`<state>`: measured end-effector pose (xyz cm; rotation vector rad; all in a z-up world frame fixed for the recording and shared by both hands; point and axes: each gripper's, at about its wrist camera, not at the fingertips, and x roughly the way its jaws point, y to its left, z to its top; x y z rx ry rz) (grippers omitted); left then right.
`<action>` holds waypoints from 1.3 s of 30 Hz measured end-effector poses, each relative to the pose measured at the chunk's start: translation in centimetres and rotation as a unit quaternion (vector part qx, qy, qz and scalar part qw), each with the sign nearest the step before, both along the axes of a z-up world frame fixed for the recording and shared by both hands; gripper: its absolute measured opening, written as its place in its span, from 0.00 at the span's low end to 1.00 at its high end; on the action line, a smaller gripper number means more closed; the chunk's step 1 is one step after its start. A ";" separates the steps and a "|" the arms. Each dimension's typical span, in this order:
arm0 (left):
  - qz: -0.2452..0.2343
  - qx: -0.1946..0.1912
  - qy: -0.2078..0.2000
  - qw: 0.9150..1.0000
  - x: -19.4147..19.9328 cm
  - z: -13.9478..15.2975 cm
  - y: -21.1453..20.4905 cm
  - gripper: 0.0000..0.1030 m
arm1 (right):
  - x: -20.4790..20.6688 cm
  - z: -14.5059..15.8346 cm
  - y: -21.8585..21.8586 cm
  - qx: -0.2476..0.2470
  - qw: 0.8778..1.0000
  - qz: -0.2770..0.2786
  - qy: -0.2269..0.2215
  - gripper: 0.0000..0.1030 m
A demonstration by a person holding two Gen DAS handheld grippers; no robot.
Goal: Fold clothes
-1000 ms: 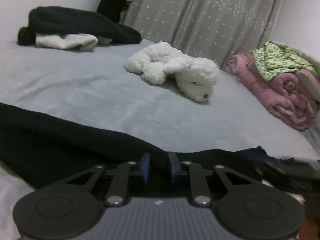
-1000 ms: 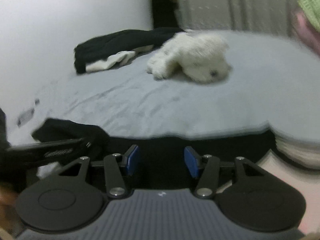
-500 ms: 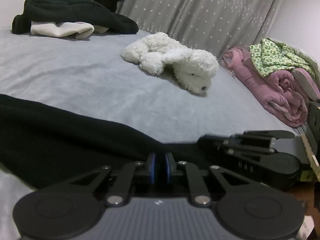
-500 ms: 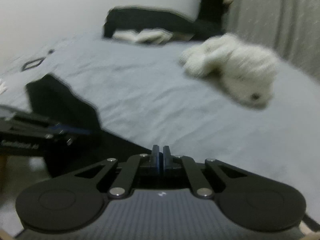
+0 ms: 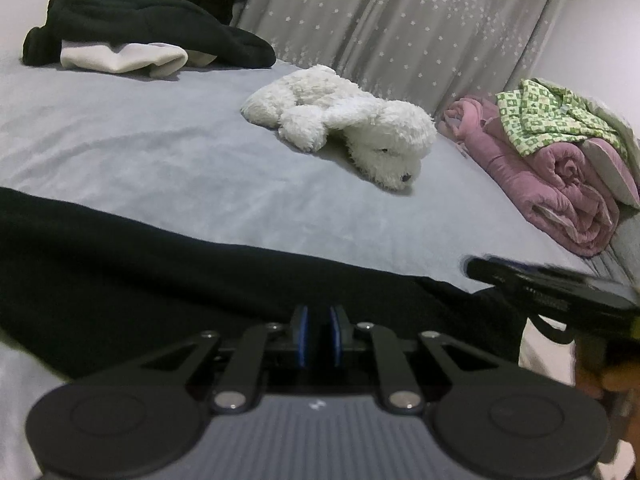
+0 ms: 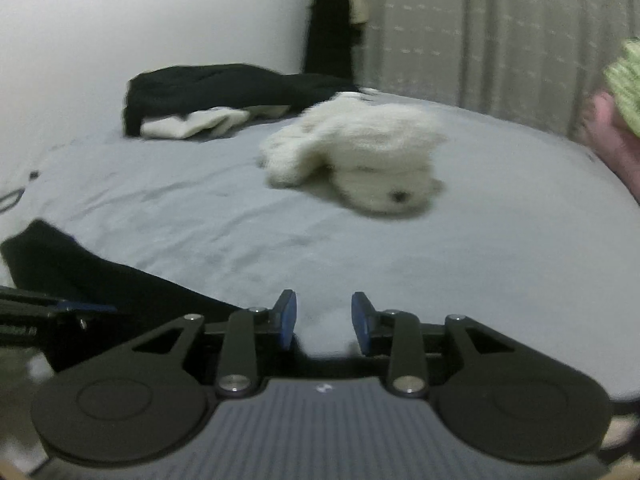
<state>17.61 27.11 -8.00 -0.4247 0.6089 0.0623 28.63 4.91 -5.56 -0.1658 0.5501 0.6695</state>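
Bedsheet (image 5: 168, 168), pale grey-blue, serves as the folding surface and fills most of both wrist views, with a star-dotted grey curtain (image 5: 420, 28) hanging behind it. Along its near edge lies the task's black garment (image 5: 140, 276), stretched in a long band from the left side towards the right, seemingly so that its hem runs straight before a fold. At the far right a rolled pink quilt (image 5: 560, 184) with a green checked cloth (image 5: 552, 120) on top is pushed against the bed's edge, and a heap of dark clothes (image 5: 140, 24) over a white garment (image 5: 124, 56) sits at the far left corner; both look set aside to keep the middle free. A white plush dog (image 5: 352, 132) lies in the centre, well apart from the black garment. The left gripper (image 5: 319, 334) has its blue pads drawn close on the black garment's near edge, apparently pinning that end while the other is worked. The right gripper (image 6: 323, 320), seen side-on at the right in the left wrist view, has just been opening: its pads stand apart with only sheet showing between them, the black cloth lying just below and to its left, so it grips nothing
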 end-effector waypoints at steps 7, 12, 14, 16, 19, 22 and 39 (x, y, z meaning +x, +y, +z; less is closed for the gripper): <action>0.001 0.013 0.003 1.000 0.1 0.0 -0.3 0.13 | -2.9 -1.2 -1.6 -0.029 0.999 0.023 0.031 0.23; 0.001 0.016 0.004 1.000 0.1 -0.1 -0.3 0.13 | -0.9 -2.8 1.2 -0.069 0.997 0.002 0.029 0.17; 0.000 0.017 0.004 1.000 0.1 -0.1 -0.3 0.13 | 0.7 -2.8 2.1 -0.059 0.997 -0.007 0.039 0.15; 0.000 0.017 0.004 1.000 0.1 -0.1 -0.3 0.13 | 1.8 -2.9 2.7 -0.056 0.998 -0.011 0.035 0.15; -0.001 0.013 0.002 1.000 0.0 -0.2 -0.1 0.13 | 2.9 -2.6 2.4 -0.035 0.998 -0.022 0.038 0.15; 0.000 0.002 -0.003 1.000 -0.1 -0.1 0.2 0.13 | 2.8 -1.3 0.6 -0.004 0.999 -0.040 0.033 0.17; 0.017 0.040 0.000 0.999 -0.2 0.1 -0.2 0.17 | 0.9 -3.2 -2.2 -0.065 0.995 -0.074 0.025 0.25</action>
